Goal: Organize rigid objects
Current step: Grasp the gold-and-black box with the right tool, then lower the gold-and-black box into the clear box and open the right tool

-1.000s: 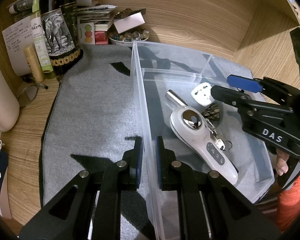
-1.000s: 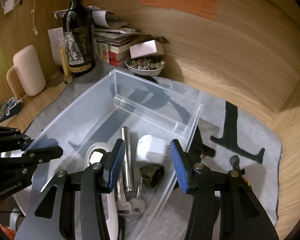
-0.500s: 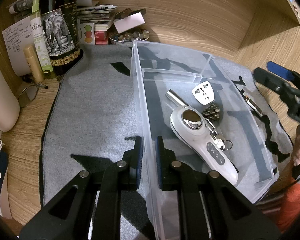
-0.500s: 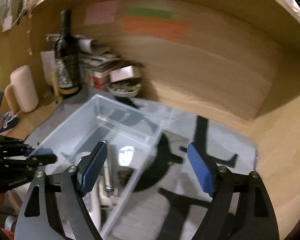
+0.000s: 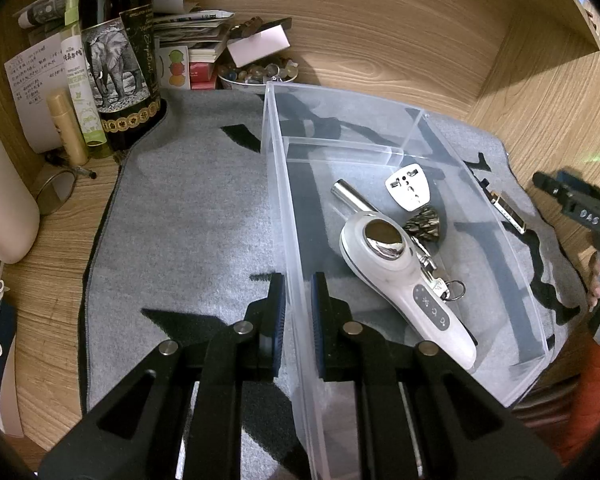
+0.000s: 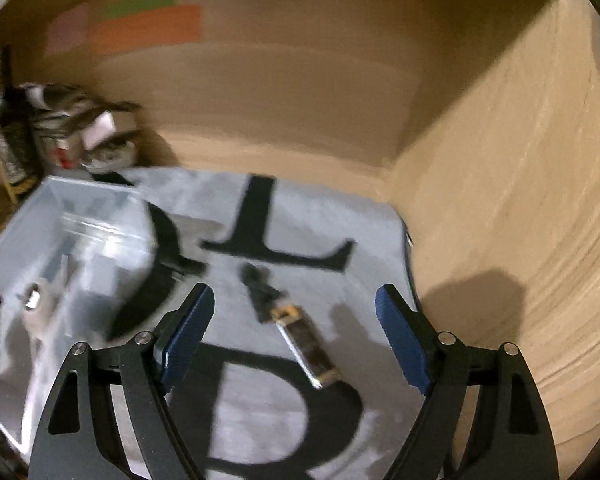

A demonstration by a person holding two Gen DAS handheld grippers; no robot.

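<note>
Between spread right tongs (image 6: 295,336): lighter (image 6: 303,345) flat on mat (image 6: 340,224).

Clear plastic bin (image 5: 480,208), felt mat (image 5: 188,216)

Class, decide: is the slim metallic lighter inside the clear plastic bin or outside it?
Outside: the slim metallic lighter lies on the grey felt mat, beside the clear plastic bin.

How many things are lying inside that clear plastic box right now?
5 that I can make out in the clear box: white handheld device, metal tube, white plug adapter, dark cone-shaped piece, and keys. Smaller things may be hidden beneath the device.
</note>
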